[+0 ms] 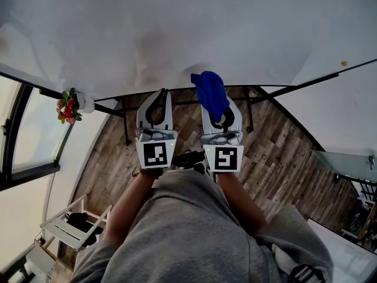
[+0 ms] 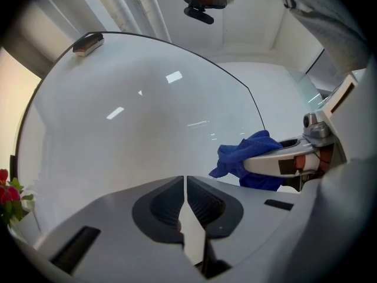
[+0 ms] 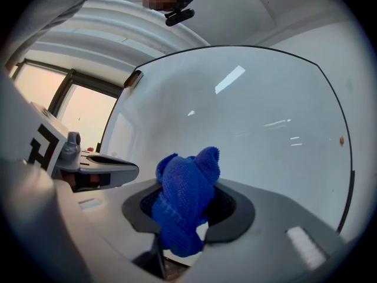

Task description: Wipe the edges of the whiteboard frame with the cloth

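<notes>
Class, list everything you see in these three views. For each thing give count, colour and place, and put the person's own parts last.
Large whiteboard with thin dark frame: one, white, ahead of both grippers.
Crumpled blue microfibre cloth: one, blue, clamped in the right gripper.
Block-shaped board eraser: one, dark, on the frame's edge.
Small round dot: one, orange, on the board's right side.
Bunch of flowers: one, red with green leaves, left of the board.
Wood-plank floor: brown, below the grippers.
Slatted rack: one, white, lower left on the floor.
Sweatshirt: one, grey, on the person.
Left gripper: one, grey, jaws together, empty.
Right gripper: one, grey, jaws shut on the cloth.
</notes>
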The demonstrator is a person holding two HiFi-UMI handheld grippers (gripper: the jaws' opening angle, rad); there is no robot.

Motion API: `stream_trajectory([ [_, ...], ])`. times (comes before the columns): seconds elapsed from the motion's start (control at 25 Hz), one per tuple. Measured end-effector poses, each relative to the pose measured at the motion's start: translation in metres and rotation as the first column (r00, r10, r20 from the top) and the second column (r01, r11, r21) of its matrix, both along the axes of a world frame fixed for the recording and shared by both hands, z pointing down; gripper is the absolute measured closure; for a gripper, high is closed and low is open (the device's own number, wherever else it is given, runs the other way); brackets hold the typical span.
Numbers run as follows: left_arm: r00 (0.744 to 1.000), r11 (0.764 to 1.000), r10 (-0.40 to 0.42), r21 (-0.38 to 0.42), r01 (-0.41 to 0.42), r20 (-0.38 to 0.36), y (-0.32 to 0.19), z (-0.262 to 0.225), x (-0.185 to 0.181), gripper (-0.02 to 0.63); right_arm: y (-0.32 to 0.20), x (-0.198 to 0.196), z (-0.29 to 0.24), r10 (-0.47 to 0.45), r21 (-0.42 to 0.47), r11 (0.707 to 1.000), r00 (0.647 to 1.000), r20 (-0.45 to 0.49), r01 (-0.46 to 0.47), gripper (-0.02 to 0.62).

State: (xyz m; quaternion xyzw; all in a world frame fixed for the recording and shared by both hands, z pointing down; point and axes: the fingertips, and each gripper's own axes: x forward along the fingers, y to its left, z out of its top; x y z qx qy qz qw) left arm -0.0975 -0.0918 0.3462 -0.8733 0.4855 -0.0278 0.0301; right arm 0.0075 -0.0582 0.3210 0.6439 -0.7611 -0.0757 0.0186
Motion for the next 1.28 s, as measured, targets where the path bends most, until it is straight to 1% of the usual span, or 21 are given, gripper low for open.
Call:
stream_trajectory([
  [0.12,1.0,1.0,-0.004,-0.017,0.004,0.001,-0.001,0.009,-0.002,0.586,0.001,-0.002,0.007,-0.003,-0.014,1.0,1.0,-0.001,0.002,0.447],
  [0.28,1.0,1.0,0.004,-0.017,-0.004,0.002,0.0,0.021,-0.001,0.595,0.002,-0.006,0.015,-0.022,-0.016,1.0,1.0,-0.005,0.021,0.446],
  [0.4,1.0,1.0,0.005,-0.028,-0.004,0.015,0.003,0.029,0.002,0.597,0.007,-0.006,0.028,-0.036,-0.062,0.997,0.999,-0.017,0.035,0.446],
  [0.52,1.0,0.999,0.014,-0.041,-0.013,0.022,0.004,0.033,0.005,0.597,0.011,-0.009,0.039,-0.054,-0.078,0.995,0.999,0.0,0.054,0.448],
  [0.76,0.998,0.997,0.048,-0.062,-0.046,0.031,0.015,0.04,0.016,0.597,0.018,-0.015,0.058,-0.081,-0.125,0.989,0.997,-0.018,0.078,0.454],
  [1.16,0.992,0.992,0.104,-0.084,-0.098,0.068,0.035,0.05,0.041,0.597,0.035,0.011,0.073,-0.034,-0.141,0.989,0.999,-0.004,0.033,0.454],
  [1.28,0.992,0.991,0.109,-0.087,-0.102,0.069,0.039,0.053,0.048,0.597,0.043,0.017,0.08,-0.041,-0.15,0.988,0.999,0.017,0.043,0.454],
])
